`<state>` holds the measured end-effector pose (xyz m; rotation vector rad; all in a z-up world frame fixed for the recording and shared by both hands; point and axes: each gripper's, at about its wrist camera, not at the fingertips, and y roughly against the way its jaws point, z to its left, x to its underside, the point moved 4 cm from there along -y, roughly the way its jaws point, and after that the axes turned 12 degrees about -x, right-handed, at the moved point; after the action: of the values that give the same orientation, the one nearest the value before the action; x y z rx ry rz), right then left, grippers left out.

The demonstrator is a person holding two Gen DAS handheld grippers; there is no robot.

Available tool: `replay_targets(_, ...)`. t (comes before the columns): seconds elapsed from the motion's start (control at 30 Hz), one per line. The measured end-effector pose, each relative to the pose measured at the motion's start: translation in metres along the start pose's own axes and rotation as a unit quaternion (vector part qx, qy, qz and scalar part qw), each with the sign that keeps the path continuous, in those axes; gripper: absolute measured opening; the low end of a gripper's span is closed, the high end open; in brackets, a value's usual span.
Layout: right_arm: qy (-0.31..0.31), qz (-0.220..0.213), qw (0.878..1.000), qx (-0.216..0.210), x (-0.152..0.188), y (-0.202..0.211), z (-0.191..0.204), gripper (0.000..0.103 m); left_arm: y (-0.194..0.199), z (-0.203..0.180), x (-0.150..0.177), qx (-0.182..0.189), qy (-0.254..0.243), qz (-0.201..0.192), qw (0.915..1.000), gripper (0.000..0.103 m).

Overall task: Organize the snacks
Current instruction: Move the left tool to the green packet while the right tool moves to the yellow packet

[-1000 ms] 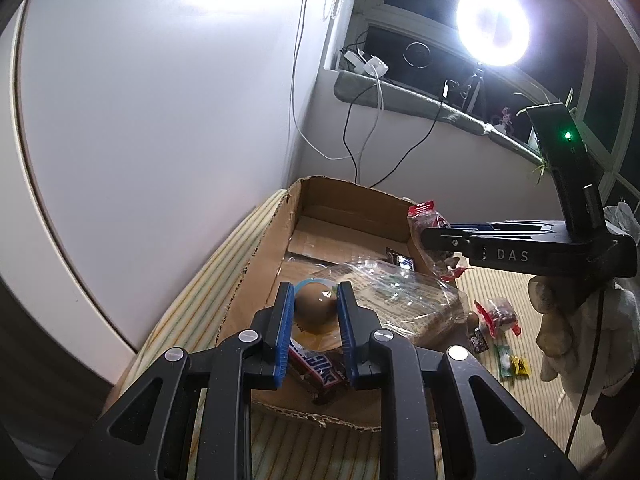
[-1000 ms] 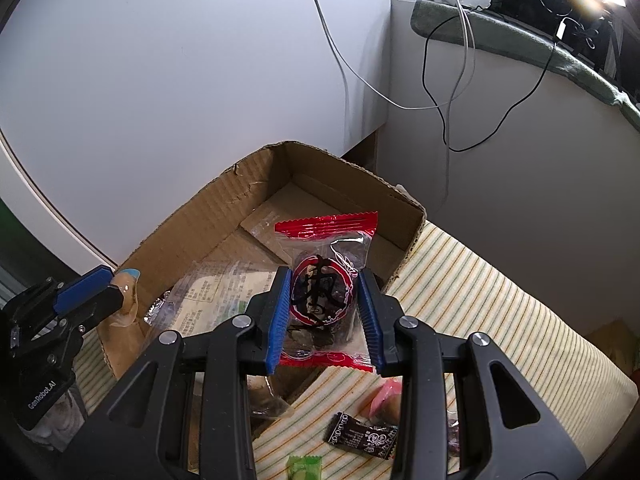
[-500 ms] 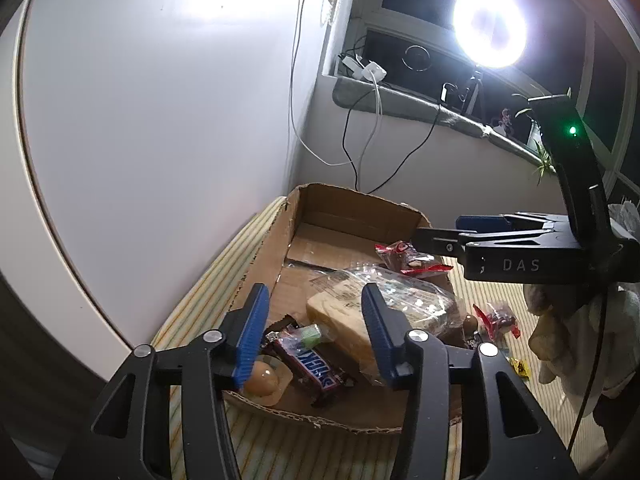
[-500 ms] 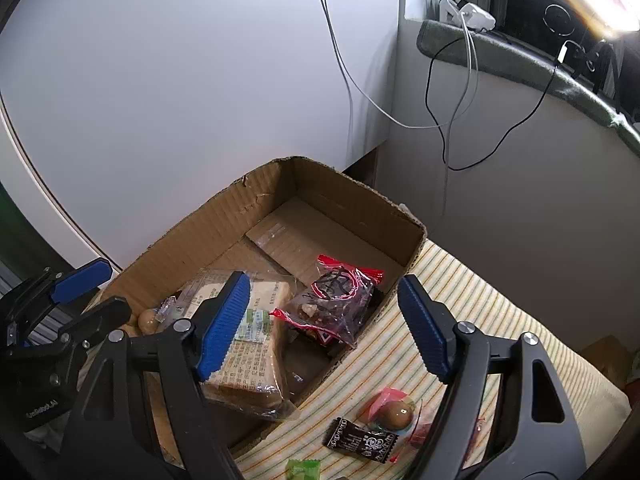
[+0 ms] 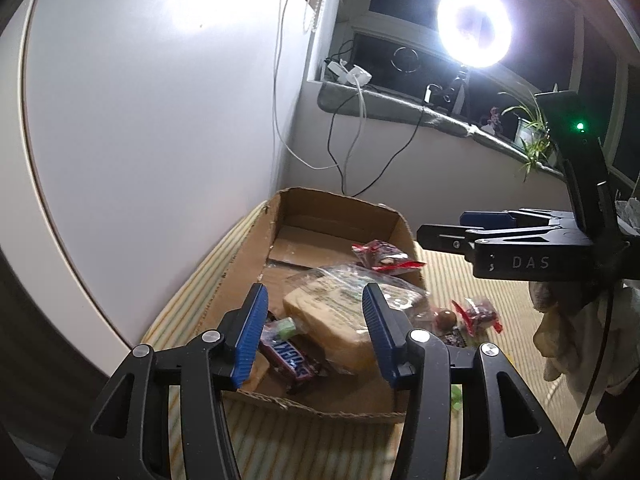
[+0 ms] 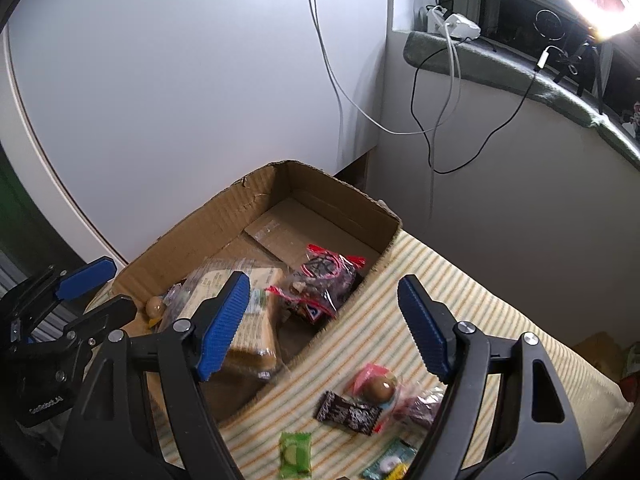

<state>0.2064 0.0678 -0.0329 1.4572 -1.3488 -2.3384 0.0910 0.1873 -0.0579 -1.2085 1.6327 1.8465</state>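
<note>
Both claws stand open and empty: the left claw (image 5: 312, 332) has just been opening with nothing pinched between its blue pads, and the right claw (image 6: 322, 322), spread wider, has likewise just been opening with nothing between them. Directly ahead of the left claw, inside the cardboard box (image 5: 340, 208), lie a bagged bread loaf (image 5: 332, 328) and a dark chocolate bar (image 5: 292, 360); beyond them sits the red-edged cookie packet (image 5: 380, 254), near the box's right wall. Below and to the right of the right claw, loose sweets wait on the striped surface (image 6: 460, 292): a pink-wrapped chocolate ball (image 6: 378, 388), a black sachet (image 6: 348, 412) and a green candy (image 6: 295, 450). These look light, crinkly and slippery, so I would pinch each across its filled middle rather than its flat sealed edge; the ball may roll or crush under a hard squeeze. Only the right wrist view shows the brown egg-like snack (image 6: 154, 306) at the box's near left corner and the green candy; only the left wrist view shows the chocolate bar and the gloved hand (image 5: 568, 320) behind the right claw.
</note>
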Motion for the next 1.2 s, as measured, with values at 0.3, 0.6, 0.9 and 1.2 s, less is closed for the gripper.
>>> replay_targets(0.3, -0.004, -0.012, 1.0, 0.014, 0.032, 0.046, -0.013, 0.079, 0.015, -0.022, 0.009, 0.023, -0.008, 0.002, 0.9997, 0.048)
replay_targets(0.6, -0.021, 0.003, 0.999, 0.031, 0.08, 0.075, -0.044, 0.079, 0.028, -0.063, 0.028, 0.064, -0.031, 0.018, 0.9973, 0.048)
replay_targets(0.9, 0.003, 0.055, 0.998, 0.028, 0.134, 0.073, -0.059, 0.079, 0.033, -0.109, 0.062, 0.101, -0.069, 0.05, 0.9912, 0.041)
replay_targets(1.2, 0.039, 0.1, 0.994, 0.006, 0.164, 0.055, -0.063, 0.063, 0.013, -0.141, 0.088, 0.111, -0.089, 0.098, 0.985, 0.029)
